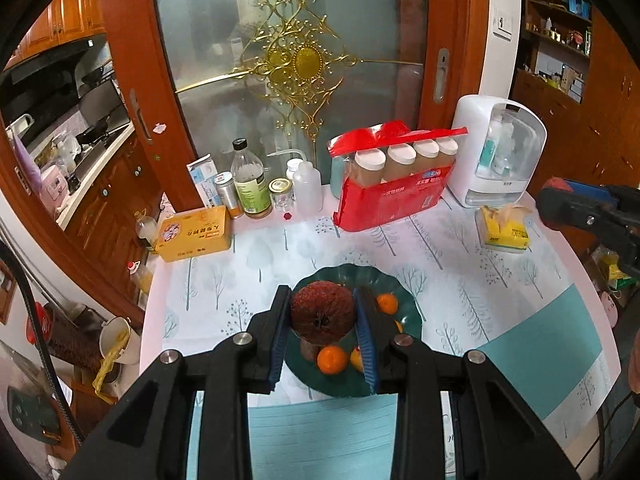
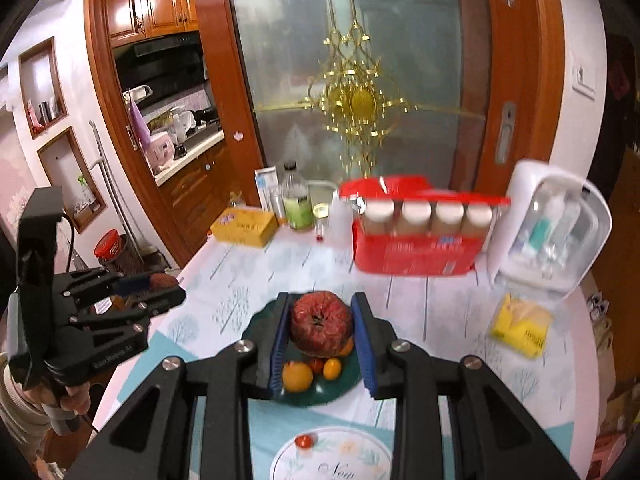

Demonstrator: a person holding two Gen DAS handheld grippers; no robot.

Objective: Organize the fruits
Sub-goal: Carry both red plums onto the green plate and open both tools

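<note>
My left gripper (image 1: 323, 312) is shut on a dark red-brown pomegranate (image 1: 323, 312), held above a dark green plate (image 1: 394, 280). Several small oranges (image 1: 332, 359) lie on that plate. My right gripper (image 2: 322, 324) is shut on a red pomegranate (image 2: 322, 324), also above the green plate (image 2: 256, 322), where small oranges (image 2: 298, 377) and a small red fruit (image 2: 316, 364) lie. The left gripper also shows in the right wrist view (image 2: 156, 282), at the left, with its pomegranate (image 2: 163, 280). The right gripper shows at the right edge of the left wrist view (image 1: 560, 200). A small red fruit (image 2: 305, 441) sits on a white round mat (image 2: 336, 456).
At the back of the table stand a red bag of cups (image 1: 394, 184), a white dispenser (image 1: 500, 152), bottles and jars (image 1: 252, 184), and a yellow box (image 1: 196, 232). A yellow tissue pack (image 1: 506, 232) lies at the right. The table edge runs along the left.
</note>
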